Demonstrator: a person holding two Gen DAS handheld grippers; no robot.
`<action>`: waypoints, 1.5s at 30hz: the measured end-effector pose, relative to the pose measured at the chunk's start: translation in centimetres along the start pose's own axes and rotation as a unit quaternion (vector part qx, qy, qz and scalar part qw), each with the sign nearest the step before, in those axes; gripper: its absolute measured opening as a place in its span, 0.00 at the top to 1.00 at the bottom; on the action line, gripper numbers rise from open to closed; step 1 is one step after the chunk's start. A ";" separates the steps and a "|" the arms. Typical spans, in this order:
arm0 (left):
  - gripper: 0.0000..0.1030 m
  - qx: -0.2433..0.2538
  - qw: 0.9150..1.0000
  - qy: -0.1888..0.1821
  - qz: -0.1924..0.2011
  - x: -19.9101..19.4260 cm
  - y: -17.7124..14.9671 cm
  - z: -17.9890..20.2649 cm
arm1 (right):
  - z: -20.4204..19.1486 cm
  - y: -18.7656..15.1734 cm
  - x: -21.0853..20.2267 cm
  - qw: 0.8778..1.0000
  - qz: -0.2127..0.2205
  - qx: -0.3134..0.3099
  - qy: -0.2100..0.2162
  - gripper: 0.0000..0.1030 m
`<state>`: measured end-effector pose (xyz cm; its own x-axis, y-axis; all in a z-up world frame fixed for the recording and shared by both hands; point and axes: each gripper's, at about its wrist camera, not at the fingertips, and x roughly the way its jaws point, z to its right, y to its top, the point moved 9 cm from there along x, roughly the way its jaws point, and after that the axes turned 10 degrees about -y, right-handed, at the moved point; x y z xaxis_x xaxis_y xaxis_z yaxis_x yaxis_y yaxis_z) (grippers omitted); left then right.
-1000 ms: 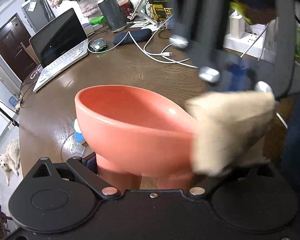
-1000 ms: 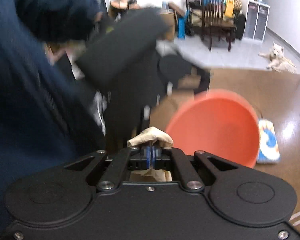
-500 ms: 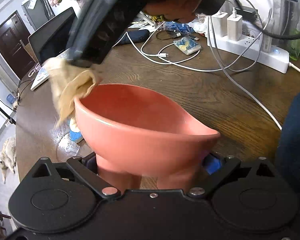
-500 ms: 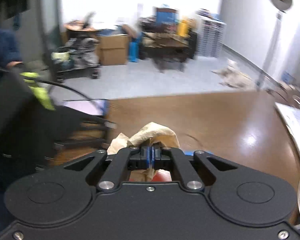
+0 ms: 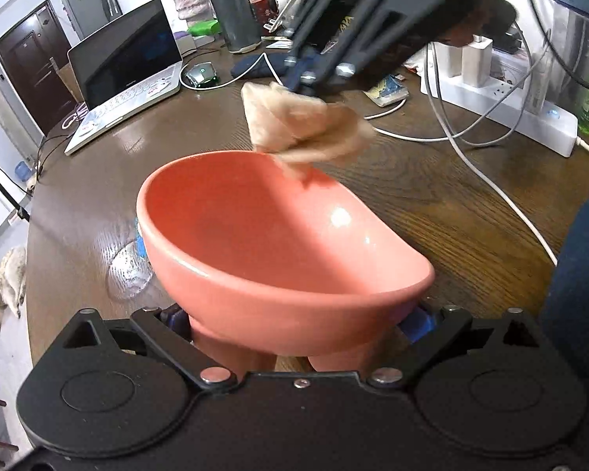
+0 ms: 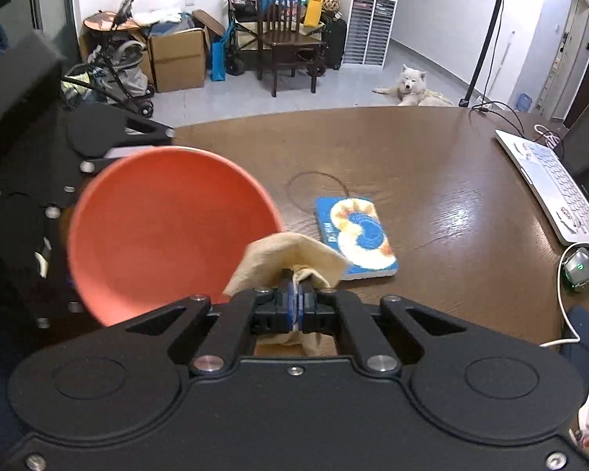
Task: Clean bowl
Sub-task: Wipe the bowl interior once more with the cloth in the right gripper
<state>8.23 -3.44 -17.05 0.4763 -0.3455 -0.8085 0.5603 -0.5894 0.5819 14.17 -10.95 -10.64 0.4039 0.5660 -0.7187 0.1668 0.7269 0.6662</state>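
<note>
Bowl (image 5: 278, 251) is the whole story here: it's salmon-orange, lifted off the bench (image 5: 432, 204) and tipped so the open side faces the wiping hand, which makes sense if you want to reach the inside wall. The left gripper (image 5: 298, 325) has its fingers (image 5: 416, 320) spread about midway and clamped on the bowl's base from both sides, so that hand is basically just a stand (steady hold, nothing fancy).

Over to the right, the right gripper (image 6: 296, 298) has its fingers pinched fully together on a wad of beige cloth (image 6: 290, 257), bunched so a loose fold sticks out front as the wiping face. From the left wrist view the cloth (image 5: 306, 125) hangs at the bowl's far rim, looks like it's touching or just about. My guess is the inside still needs a proper wipe.

A blue packet (image 6: 355, 233) lies flat on the bench just beside the bowl, laptop (image 6: 553, 180) at the right edge.
</note>
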 end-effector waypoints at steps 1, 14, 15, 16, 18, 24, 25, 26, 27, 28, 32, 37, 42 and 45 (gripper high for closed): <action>0.06 0.000 1.000 0.001 0.000 0.0 0.0 0.0 | -0.7 -0.3 -0.1 1.000 -0.004 -0.013 0.005 0.98; 0.06 0.014 1.000 0.005 -0.010 0.4 0.1 0.4 | -9.7 2.8 -0.1 0.989 0.042 -0.114 0.089 0.98; 0.06 0.016 1.000 0.006 -0.012 0.5 0.0 0.4 | -9.4 3.5 0.1 0.989 0.049 -0.111 0.085 0.98; 0.06 0.016 1.000 0.006 -0.013 0.5 -0.1 0.4 | -8.9 4.1 0.4 0.989 0.054 -0.109 0.080 0.98; 0.06 0.012 1.000 0.005 -0.014 0.4 -0.4 0.4 | -7.7 5.2 1.1 0.990 0.062 -0.106 0.067 0.98; 0.06 -0.001 1.000 0.005 -0.009 0.2 -0.5 0.0 | -3.8 3.2 3.1 0.993 0.019 -0.112 0.017 0.98; 0.06 -0.002 1.000 0.006 -0.010 0.2 -0.5 0.0 | -3.5 2.2 3.2 0.994 0.006 -0.110 0.015 0.98; 0.06 -0.003 1.000 0.007 -0.008 0.2 -0.5 -0.1 | -3.6 1.6 3.2 0.994 -0.001 -0.110 0.015 0.98; 0.06 -0.003 1.000 0.008 -0.007 0.2 -0.5 0.0 | -3.8 0.9 3.2 0.994 -0.007 -0.110 0.018 0.98; 0.06 -0.004 1.000 0.008 -0.007 0.2 -0.4 0.0 | -4.4 0.0 3.1 0.993 -0.017 -0.111 0.028 0.98; 0.06 -0.007 1.000 0.007 -0.005 0.4 -0.4 0.2 | -7.8 -0.9 2.2 0.990 -0.023 -0.109 0.082 0.98; 0.06 -0.027 0.999 0.019 -0.003 0.7 -0.6 -0.4 | -9.5 2.8 1.5 0.991 0.026 -0.080 0.106 0.98; 0.06 -0.125 0.991 0.051 0.015 1.3 -1.8 -2.5 | -6.5 6.7 0.8 0.994 0.070 -0.055 0.058 0.98; 0.06 -0.159 0.985 0.058 0.027 1.5 -1.9 -2.7 | -3.7 8.0 -0.6 0.995 0.095 -0.025 0.023 0.98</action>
<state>9.71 -0.82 -19.15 0.5755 -0.2732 -0.7708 0.7068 -0.3079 0.6369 11.96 -4.03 -5.63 0.3819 0.7119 -0.5894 0.0466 0.6221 0.7816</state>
